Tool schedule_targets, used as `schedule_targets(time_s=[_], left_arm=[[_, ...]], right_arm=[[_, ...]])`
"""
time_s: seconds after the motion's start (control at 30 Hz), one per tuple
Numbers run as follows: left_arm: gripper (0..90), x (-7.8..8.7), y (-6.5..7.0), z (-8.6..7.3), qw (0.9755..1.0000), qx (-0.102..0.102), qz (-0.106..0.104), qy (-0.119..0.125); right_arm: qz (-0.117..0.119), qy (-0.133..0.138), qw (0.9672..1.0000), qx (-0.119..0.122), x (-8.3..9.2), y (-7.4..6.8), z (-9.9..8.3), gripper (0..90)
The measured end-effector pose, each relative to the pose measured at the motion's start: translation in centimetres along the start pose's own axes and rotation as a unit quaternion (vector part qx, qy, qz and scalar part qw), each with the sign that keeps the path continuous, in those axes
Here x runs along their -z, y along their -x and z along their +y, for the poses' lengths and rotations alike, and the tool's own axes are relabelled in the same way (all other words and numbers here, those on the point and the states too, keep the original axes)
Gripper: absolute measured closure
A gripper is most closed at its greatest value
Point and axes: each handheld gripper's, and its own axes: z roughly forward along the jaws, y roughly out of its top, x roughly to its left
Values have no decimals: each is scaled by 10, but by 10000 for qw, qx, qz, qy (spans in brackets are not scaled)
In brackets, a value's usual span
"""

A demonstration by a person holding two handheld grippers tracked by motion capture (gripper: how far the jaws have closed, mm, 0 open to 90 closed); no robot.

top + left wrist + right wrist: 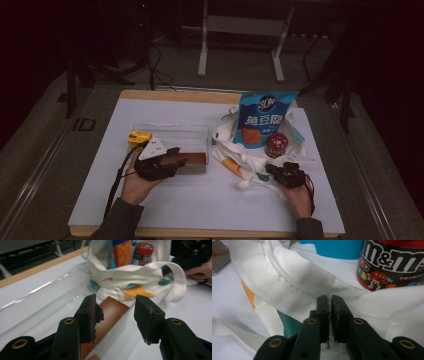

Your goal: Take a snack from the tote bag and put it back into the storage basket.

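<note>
On the left of the counter [100, 200], the left hand-held gripper [116, 315] stands half-open over a brown bar [108, 315] in the clear tray [170, 131], not yet gripping; the bar could skid from uneven pads. Right, the right hand-held gripper [329, 315] pinches the white tote bag [299, 277] rim; a tug may topple the candy jar [392, 262].
</note>
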Motion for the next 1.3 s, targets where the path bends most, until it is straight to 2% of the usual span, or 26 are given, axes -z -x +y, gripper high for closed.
schedule_targets(time_s=[0.07, 0.5, 0.6, 0.83, 0.9, 1.03, 1.2, 1.3], left_arm=[[547, -2, 4, -2, 10000, -47, -88, 3], [623, -22, 20, -22, 9982, -313, -473, -179], [627, -28, 23, -30, 9975, -337, -605, -139], [622, -42, 22, -49, 9972, -356, -602, -269], [623, -45, 21, -55, 9970, -319, -656, -269], [620, -54, 18, -63, 9967, -286, -697, -317], [602, -58, 19, -67, 9961, -357, -718, -358], [598, -60, 18, -69, 9961, -332, -731, -370]], right_arm=[[81, -12, 10000, -21, -1, 0, 0, 895], [131, -132, 9998, 2, -1, 1, 4, 887], [72, -164, 9998, 55, -1, -1, 5, 879], [-20, -362, 9989, 299, 3, -2, 12, 855], [-16, -407, 9985, 361, 4, -2, 15, 851], [23, -443, 9983, 372, 7, -1, 18, 844], [119, -402, 9985, 353, 13, 2, 22, 833], [156, -399, 9984, 359, 16, 3, 24, 829]])
